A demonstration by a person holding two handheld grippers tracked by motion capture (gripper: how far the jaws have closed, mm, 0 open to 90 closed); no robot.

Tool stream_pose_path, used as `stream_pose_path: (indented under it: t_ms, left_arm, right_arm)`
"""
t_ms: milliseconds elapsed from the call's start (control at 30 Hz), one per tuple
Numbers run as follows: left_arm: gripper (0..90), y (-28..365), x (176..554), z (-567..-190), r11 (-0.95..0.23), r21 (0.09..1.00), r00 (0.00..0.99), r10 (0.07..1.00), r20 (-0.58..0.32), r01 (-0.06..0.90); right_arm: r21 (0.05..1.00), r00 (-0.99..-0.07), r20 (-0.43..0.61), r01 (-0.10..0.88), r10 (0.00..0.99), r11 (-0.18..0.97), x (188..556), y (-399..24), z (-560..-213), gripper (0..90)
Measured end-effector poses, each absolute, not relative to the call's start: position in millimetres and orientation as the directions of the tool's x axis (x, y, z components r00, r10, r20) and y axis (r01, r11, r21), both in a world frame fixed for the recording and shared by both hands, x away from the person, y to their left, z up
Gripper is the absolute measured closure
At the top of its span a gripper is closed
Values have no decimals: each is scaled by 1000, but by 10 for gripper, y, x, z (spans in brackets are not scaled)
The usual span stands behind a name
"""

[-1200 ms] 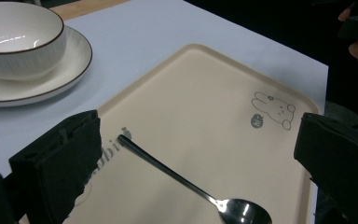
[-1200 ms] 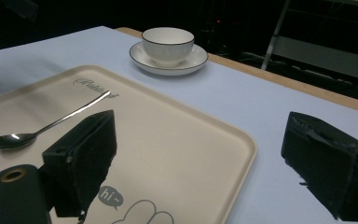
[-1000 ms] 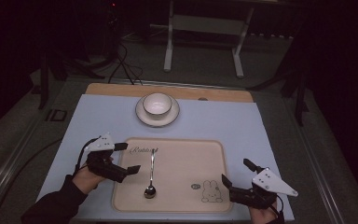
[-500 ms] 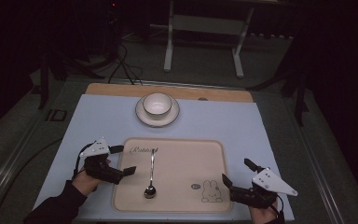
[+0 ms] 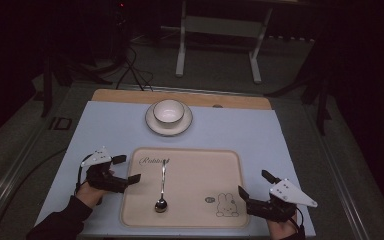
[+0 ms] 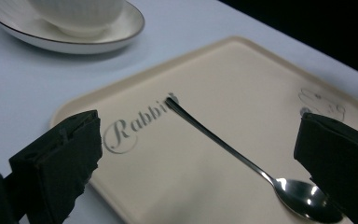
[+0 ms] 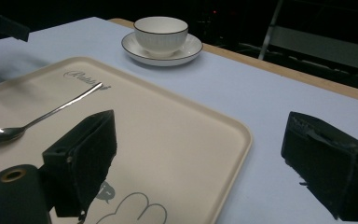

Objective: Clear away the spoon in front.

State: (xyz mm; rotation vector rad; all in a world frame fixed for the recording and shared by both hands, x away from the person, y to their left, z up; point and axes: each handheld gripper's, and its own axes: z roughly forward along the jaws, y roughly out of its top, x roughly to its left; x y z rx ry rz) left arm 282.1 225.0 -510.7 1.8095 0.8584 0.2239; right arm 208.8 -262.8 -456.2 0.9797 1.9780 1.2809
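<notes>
Spoon (image 5: 162,183) lies lengthwise on the tray (image 5: 230,220), left of its middle, bowl end toward you. Your left gripper (image 5: 125,170) hovers just off the tray's left edge, jaws spread and holding nothing; the right gripper (image 5: 252,192), likewise spread, waits at the tray's right edge. Come in low across the handle and close mid-shaft.

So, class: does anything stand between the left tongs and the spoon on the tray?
Nothing visible does. The left tongs hover open at the tray's left edge, and only bare tray surface lies between them and the spoon. The cup sits farther back, out of the way.
</notes>
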Motion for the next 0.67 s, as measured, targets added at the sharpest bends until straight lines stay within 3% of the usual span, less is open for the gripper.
stream_pose_path:
  t_ms: [667]
  left_arm:
    - [14,2284,2826,-5096,-132,885,681,692,-240,447]
  right_arm:
    - [920,-570,-68,282,819,273,2108,-2619,-4578,103]
